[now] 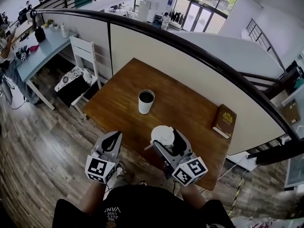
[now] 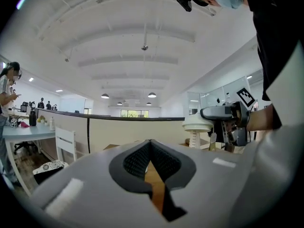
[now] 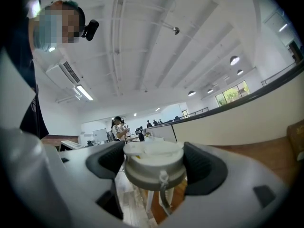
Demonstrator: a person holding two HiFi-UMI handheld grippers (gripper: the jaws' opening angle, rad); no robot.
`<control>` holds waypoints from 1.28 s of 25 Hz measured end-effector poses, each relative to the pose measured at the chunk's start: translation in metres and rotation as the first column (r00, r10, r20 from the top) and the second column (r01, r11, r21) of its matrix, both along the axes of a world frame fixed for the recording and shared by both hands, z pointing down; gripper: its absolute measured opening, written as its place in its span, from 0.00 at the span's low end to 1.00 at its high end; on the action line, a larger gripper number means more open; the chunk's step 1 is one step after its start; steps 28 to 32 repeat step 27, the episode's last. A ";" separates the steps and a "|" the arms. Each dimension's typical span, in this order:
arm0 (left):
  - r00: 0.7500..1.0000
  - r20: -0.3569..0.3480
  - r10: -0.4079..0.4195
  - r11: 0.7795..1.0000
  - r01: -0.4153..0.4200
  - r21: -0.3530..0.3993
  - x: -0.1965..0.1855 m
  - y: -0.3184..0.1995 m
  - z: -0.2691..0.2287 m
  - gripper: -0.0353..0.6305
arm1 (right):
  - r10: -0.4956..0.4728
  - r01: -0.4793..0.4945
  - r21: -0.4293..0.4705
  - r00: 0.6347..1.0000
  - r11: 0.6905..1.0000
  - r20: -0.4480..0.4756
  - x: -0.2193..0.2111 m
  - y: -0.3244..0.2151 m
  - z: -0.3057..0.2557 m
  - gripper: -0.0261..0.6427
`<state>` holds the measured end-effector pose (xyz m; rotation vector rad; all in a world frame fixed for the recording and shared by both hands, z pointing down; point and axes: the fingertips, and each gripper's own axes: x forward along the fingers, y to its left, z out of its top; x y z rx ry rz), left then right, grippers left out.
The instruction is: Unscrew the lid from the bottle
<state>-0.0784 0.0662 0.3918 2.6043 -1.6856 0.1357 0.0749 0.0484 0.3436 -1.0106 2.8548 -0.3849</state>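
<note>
The lid (image 3: 154, 167) looks already unscrewed: the right claw (image 1: 165, 142) clamps it over the surface's (image 1: 190, 108) near edge, well apart from the open bottle (image 1: 146, 102) standing mid-surface, while the left claw (image 1: 115, 137) hangs closed and empty.

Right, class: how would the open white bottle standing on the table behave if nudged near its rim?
The bottle stands upright, taller than wide, so a high nudge would probably tip it. Its round wall suggests it would roll. With the mouth open, any contents could spill.
</note>
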 end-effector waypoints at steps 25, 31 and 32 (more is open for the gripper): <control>0.998 0.037 -0.060 0.998 0.059 0.018 0.019 0.034 0.002 0.07 | -0.031 0.031 0.005 0.999 0.999 0.023 0.017 0.022 0.004 0.57; 0.997 0.036 -0.061 0.998 0.060 0.017 0.019 0.034 0.002 0.07 | -0.028 0.027 0.003 0.999 1.000 0.032 0.019 0.021 0.004 0.57; 0.997 0.036 -0.061 0.998 0.060 0.017 0.019 0.034 0.002 0.07 | -0.028 0.027 0.003 0.999 1.000 0.032 0.019 0.021 0.004 0.57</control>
